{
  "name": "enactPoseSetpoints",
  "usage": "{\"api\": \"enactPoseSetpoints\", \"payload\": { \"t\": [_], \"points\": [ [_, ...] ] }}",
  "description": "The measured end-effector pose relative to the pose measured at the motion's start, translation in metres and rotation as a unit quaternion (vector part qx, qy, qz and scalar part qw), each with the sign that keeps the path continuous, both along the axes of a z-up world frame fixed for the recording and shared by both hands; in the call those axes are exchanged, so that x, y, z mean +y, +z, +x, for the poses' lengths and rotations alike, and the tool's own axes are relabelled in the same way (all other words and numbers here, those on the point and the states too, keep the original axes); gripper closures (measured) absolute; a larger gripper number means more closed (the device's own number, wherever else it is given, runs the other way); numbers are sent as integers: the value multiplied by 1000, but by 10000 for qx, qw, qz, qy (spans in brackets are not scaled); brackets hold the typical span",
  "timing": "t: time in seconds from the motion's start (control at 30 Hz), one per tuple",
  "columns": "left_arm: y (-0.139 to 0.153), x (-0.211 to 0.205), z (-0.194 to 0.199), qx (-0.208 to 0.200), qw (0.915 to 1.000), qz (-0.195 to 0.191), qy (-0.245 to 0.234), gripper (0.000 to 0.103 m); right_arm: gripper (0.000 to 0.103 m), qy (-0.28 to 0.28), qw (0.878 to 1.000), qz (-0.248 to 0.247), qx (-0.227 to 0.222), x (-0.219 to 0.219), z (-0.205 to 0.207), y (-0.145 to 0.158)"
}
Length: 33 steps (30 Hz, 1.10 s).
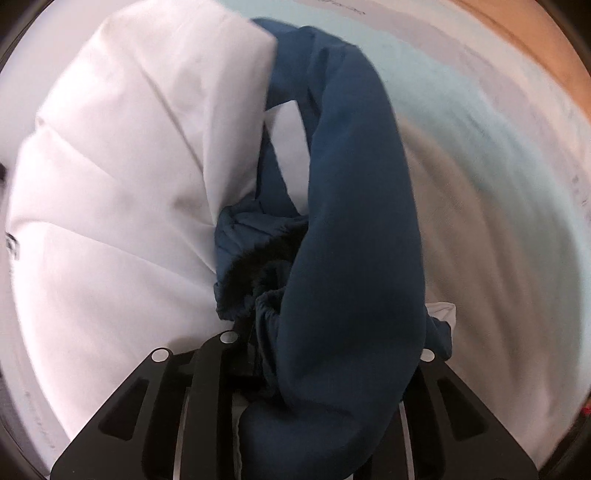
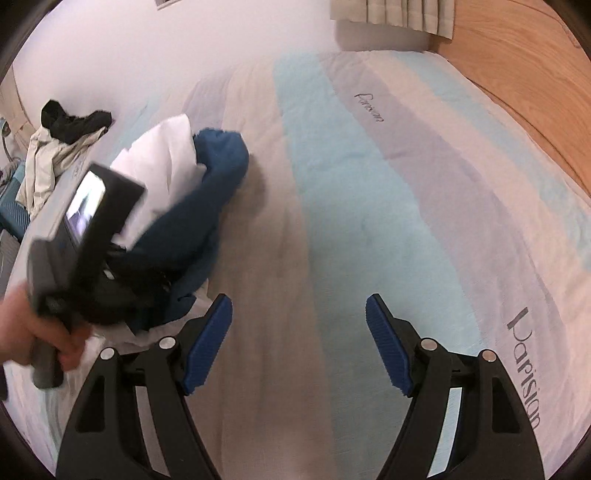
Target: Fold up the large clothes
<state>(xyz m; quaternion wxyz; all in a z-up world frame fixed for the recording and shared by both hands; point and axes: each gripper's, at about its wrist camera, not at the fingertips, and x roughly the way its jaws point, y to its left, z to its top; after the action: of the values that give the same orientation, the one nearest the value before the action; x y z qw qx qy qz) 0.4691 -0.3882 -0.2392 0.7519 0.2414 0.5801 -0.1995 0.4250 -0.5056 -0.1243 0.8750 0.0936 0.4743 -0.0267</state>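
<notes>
A blue and white garment (image 1: 343, 206) hangs bunched from my left gripper (image 1: 325, 354), which is shut on its blue cloth; the fingertips are hidden under the fabric. The white part (image 1: 122, 184) fills the left of the left wrist view. In the right wrist view the same garment (image 2: 199, 199) is at the left, lifted over the bed with the left gripper (image 2: 155, 288) and the hand holding it. My right gripper (image 2: 299, 317) is open and empty, blue pads (image 2: 210, 347) wide apart, low over the striped bedspread (image 2: 332, 192).
The bed has a beige, light blue and lilac striped cover with printed lettering (image 2: 524, 369). A pile of other clothes (image 2: 62, 144) lies at the far left. A wooden floor (image 2: 524, 74) runs along the bed's right side. A curtain (image 2: 395, 14) hangs at the back.
</notes>
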Motion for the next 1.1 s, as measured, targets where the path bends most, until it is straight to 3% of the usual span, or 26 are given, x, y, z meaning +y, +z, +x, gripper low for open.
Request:
{"api": "enactPoseSetpoints", "payload": {
  "t": [0.03,0.07,0.1,0.13,0.17,0.2,0.43,0.53,0.63,0.73,0.8,0.87,1.03,1.1],
  "points": [
    [3,-1,-3,-117,9999,54,11,73,31,-26,10000,16,-20,0,-2,6],
    [8,-2,-7,-247,9996,112,11,60,31,-58,9999,48,-67,-2,-1,12],
    [12,-2,-11,-300,9995,80,-16,38,31,-68,9999,53,-103,-4,2,16],
    [23,0,-18,-396,9992,-78,-38,29,31,-61,9999,31,-157,-6,5,24],
    [29,0,-21,-430,9989,-198,-38,12,31,-52,9998,21,-190,-8,4,28],
    [40,4,-27,-475,9980,-418,-11,6,31,-36,9997,14,-244,-9,5,34],
    [90,38,-67,-68,9928,-1190,-70,6,30,79,9987,73,-494,-5,18,68],
    [123,85,-71,116,9871,-1596,8,6,23,396,9983,106,-415,11,34,72],
    [139,137,-49,305,9816,-1859,296,6,16,824,9962,247,-116,36,52,66],
    [131,185,-9,674,9681,-2348,557,6,12,1206,9913,492,175,67,81,52],
    [117,209,17,833,9604,-2534,806,6,11,1407,9846,849,599,87,109,32],
    [94,236,50,1076,9460,-2830,1162,6,11,1470,9790,1041,955,99,132,11],
    [52,251,92,1590,9262,-3139,1354,6,11,1366,9755,971,1427,106,172,-24],
    [44,253,96,1658,9254,-3122,1364,6,11,1260,9746,1047,1529,103,180,-35]
  ]
}}
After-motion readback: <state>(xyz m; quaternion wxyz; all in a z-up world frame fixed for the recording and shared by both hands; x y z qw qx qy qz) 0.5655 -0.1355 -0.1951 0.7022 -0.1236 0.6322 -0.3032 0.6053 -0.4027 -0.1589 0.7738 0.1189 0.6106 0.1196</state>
